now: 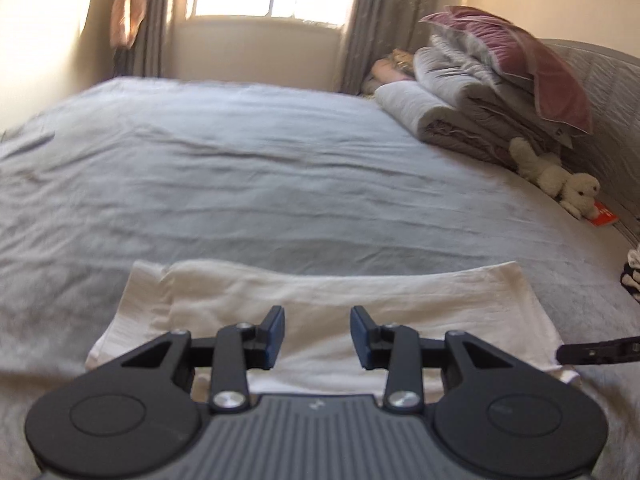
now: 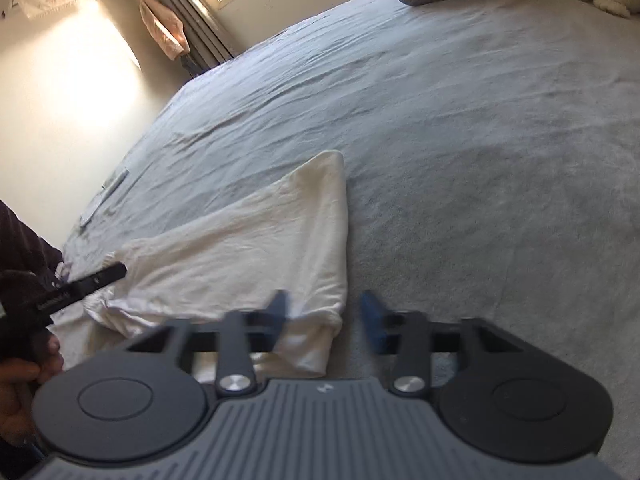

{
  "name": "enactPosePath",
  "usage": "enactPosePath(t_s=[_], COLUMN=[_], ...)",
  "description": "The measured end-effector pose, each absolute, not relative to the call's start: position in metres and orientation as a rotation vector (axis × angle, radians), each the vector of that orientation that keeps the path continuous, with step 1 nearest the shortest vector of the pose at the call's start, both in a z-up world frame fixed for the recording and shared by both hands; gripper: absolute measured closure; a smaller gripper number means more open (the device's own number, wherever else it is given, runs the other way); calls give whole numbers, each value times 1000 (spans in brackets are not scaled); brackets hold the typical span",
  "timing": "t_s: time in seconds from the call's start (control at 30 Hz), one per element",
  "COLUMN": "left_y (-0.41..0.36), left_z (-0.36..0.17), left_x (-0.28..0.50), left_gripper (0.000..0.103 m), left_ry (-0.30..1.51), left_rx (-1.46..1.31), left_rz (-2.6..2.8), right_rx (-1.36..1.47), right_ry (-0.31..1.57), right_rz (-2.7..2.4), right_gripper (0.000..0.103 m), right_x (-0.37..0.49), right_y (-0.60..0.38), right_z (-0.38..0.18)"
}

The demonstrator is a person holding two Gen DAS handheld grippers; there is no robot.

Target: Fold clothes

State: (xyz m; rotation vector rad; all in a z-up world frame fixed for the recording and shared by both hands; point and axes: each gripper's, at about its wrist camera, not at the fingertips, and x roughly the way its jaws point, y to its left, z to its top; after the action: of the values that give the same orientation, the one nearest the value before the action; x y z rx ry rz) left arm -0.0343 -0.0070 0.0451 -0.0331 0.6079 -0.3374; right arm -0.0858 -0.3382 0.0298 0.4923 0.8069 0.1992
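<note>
On the near edge of the bed (image 1: 280, 152) lies the white T-shirt (image 1: 320, 304), spread flat for folding; the left hand-held gripper (image 1: 317, 338) hangs spread and empty over it — the right hand-held gripper (image 2: 325, 316), also spread, straddles its corner.

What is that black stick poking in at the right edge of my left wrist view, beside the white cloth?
Observer: One finger of the right gripper. Its own camera shows both fingers, standing apart.
Operator: Is it holding the white cloth?
Observer: No. The cloth's near edge shows between the open fingers, not pinched.
Operator: Who holds my gripper?
Observer: A hand at the left edge of the right wrist view grips the left gripper from behind; a dark sleeve shows above it.
</note>
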Motion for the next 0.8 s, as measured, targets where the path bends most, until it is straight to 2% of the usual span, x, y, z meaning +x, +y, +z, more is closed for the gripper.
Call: enactPosePath(t_s=[0.1,0.27,0.47,0.67,0.8], left_y=[-21,-43,-54,-42,-3], left_z=[42,19,17,22,34], left_x=[-36,-30,-38,-32,-22], left_gripper=[66,66,66,60,60], left_ry=[597,671,640,669,717], left_rx=[14,118,205,113,-103], left_rz=[-371,-384,-369,-381,-371], right_rx=[537,522,447,374,296], right_ry=[807,745,663,607,581], right_rz=[188,199,233,277,301], right_gripper=[89,90,91,91,92], right_x=[-86,-92,-94,-87,-82], right_y=[-342,-337,-318,-290,-263], right_z=[27,44,67,84,94])
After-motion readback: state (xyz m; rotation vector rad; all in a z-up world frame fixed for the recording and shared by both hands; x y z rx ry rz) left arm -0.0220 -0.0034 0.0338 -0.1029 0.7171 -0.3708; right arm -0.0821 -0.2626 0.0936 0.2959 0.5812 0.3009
